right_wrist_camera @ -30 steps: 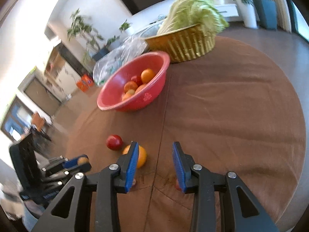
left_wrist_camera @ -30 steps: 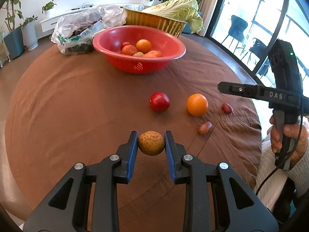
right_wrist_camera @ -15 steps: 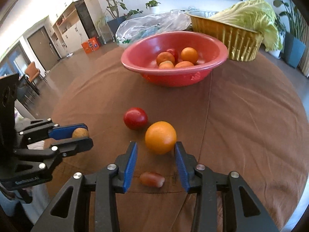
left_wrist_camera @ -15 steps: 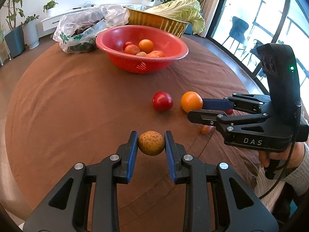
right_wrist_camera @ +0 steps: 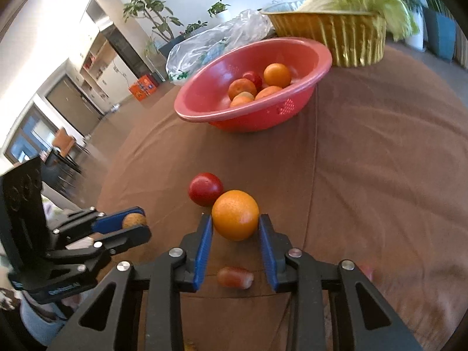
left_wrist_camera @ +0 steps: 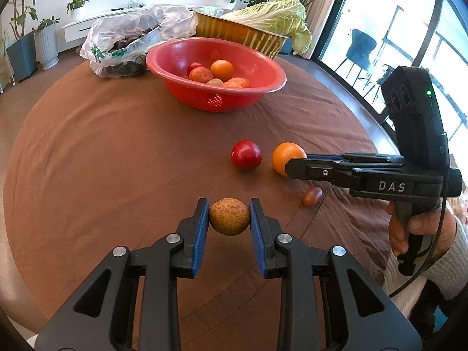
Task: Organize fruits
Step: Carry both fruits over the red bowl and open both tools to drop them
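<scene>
Blue-padded jaws of the left gripper (left_wrist_camera: 229,218) are clamped on a speckled brown fruit (left_wrist_camera: 229,216), held above the brown-clothed tabletop (left_wrist_camera: 102,161) at 6 o'clock in the left wrist view. Right gripper (right_wrist_camera: 235,228) comes in from 3 o'clock in that view, a hand (left_wrist_camera: 421,231) on its grip. Its jaws have just been closing around the loose orange (right_wrist_camera: 235,215); the pads sit at the orange's sides, but contact can't be confirmed. Small reddish oval fruit (right_wrist_camera: 235,277) lies on the cloth just below the right jaws, at 6 o'clock in the right wrist view. Red round fruit (right_wrist_camera: 205,188) sits just beside the orange at its 10 o'clock. Farther off at 12 o'clock, red bowl (left_wrist_camera: 175,58) holds several orange and red fruits. Behind it, a clear plastic bag (left_wrist_camera: 128,41) at 11 o'clock and a gold basket (left_wrist_camera: 234,32) with a cabbage (left_wrist_camera: 272,14) at 1 o'clock.
</scene>
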### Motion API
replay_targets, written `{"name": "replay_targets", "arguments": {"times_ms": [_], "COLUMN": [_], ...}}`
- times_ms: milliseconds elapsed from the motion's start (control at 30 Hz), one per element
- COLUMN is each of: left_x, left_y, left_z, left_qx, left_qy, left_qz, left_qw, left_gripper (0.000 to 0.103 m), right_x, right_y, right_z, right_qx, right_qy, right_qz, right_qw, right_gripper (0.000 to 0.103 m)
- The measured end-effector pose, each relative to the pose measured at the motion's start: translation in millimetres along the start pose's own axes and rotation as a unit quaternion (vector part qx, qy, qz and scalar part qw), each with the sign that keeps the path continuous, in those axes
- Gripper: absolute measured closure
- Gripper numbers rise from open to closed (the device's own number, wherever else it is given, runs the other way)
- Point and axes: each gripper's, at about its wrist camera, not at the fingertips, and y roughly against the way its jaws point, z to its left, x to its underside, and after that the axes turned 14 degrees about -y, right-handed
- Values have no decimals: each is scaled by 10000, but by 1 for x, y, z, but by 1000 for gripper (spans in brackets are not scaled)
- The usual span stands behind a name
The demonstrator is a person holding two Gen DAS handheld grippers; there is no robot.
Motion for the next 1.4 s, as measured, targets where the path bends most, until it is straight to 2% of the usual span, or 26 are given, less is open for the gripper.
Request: {"name": "replay_targets", "arguments": {"times_ms": [167,300,600,767,1033,1367,1400], "left_x": [-4,-12,-56,-82,-116,-124,-124], "left_y": [3,5,7,1,-21,-50,-50], "left_z": [3,9,27,38,50,56,57], "left_qx": [65,155,148,152,-212,-610,-606], "left_qy": [90,169,235,306,194,65,75], "left_qz": [-103,-183,-497,-593,-603,-387,-394], "left_qw": [9999,9996,9984,9977,9978,9974,9974], "left_gripper": [77,77,77,77,77,73,69], "right_x": [-5,-14,-49,-69,-93,-97,-95], "right_y": [7,18,35,34,21,24,25], "right_z": [-11,-18,-19,-16,-12,-13,-13], "right_qx": [-567,-1020,-1309,-1231,-837,-626,-629], "right_qy": [-538,-925,-1309,-1336,-1329,-1170,-1153], "right_qz": [52,-77,-580,-730,-842,-1019,-1023], "right_qw": [9969,9904,9810,9806,9840,9859,9860], "right_gripper": [69,69,69,69,67,66,66]}}
